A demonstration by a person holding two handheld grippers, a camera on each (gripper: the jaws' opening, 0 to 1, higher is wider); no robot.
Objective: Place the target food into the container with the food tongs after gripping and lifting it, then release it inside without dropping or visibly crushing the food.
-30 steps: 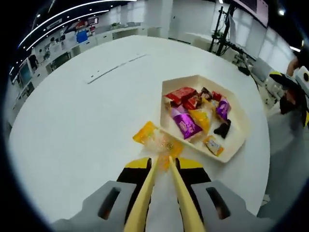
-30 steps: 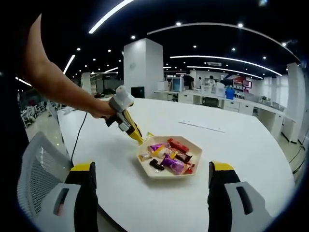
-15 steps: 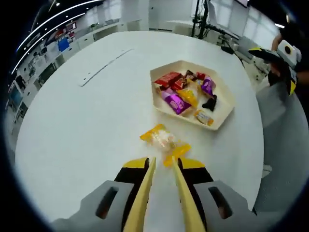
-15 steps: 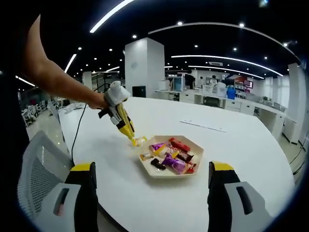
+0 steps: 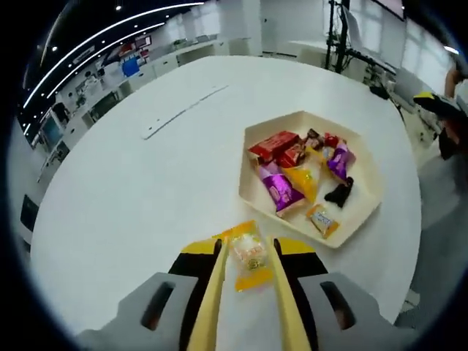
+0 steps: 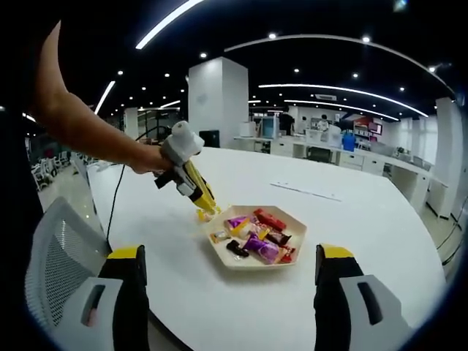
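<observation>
A yellow-wrapped candy [image 5: 249, 254] lies on the white table [image 5: 131, 197], between the two yellow tong arms of my left gripper [image 5: 245, 243], which stands open around it. In the right gripper view the same tongs [image 6: 197, 191], held by a person's hand, point down at the candy [image 6: 202, 216] just left of the tray. The cream hexagonal tray [image 5: 249, 191] holds several wrapped sweets in red, purple, yellow and black. My right gripper [image 6: 232, 256] hangs open and holds nothing, near the table's front edge, well short of the tray [image 6: 257, 267].
A thin grey strip [image 5: 183, 111] lies on the far part of the round table. A mesh chair back [image 6: 51, 256] stands at the left by the table edge. Desks and office equipment sit beyond the table.
The left tongs have moved forward over the yellow candy and spread wider, so the candy now lies between the arms. The right gripper has stayed still.
</observation>
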